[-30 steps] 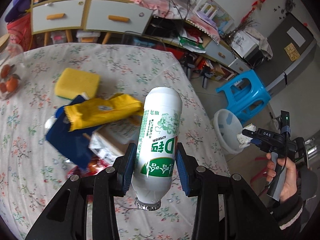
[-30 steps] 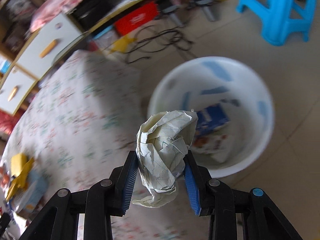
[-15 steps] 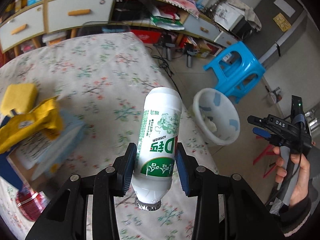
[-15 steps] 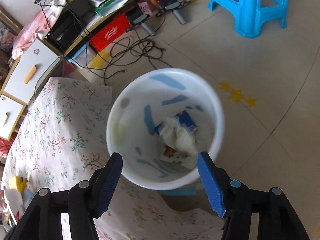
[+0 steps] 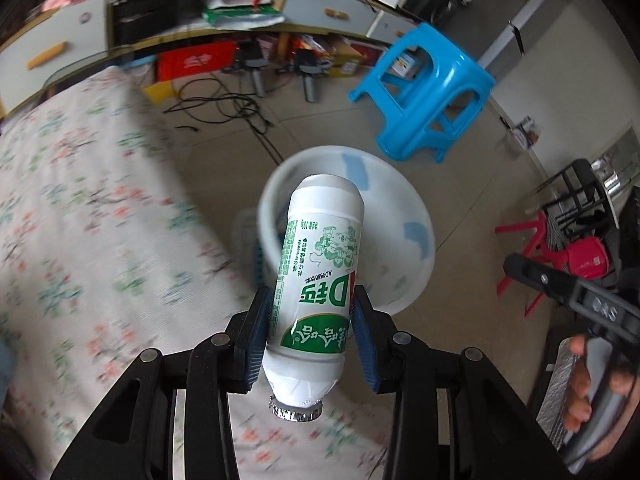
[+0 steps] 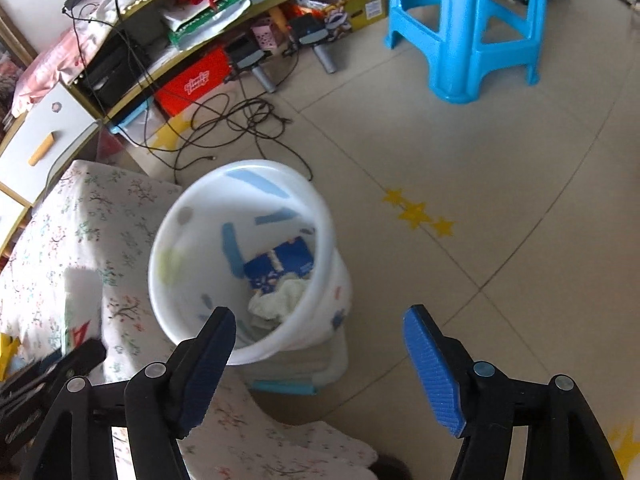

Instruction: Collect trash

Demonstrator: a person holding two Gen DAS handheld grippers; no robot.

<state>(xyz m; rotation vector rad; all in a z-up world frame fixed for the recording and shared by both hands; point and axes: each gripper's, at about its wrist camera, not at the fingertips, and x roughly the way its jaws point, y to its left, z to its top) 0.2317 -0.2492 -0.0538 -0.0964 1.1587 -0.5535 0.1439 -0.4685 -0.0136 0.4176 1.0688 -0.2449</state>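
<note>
My left gripper (image 5: pixel 312 328) is shut on a white drink bottle with a green label (image 5: pixel 320 264), foil cap toward the camera, held over the white trash bin (image 5: pixel 404 208) on the floor. My right gripper (image 6: pixel 320 356) is open and empty, just above and beside the same bin (image 6: pixel 168 240). Inside the bin lie the crumpled paper ball (image 6: pixel 276 300) and a blue packet (image 6: pixel 280 264). The right gripper's handle and the hand on it show in the left wrist view (image 5: pixel 584 320).
The table with the floral cloth (image 5: pixel 80 240) lies left of the bin and also shows in the right wrist view (image 6: pixel 80 240). A blue plastic stool (image 6: pixel 468 28) stands beyond on the tiled floor. Cables (image 6: pixel 232 120) and low cabinets are at the back. A red stool (image 5: pixel 560 256) is at right.
My right gripper opened and dropped the paper ball into the bin, then drew back a little. My left gripper swung the bottle from above the table to above the bin.
</note>
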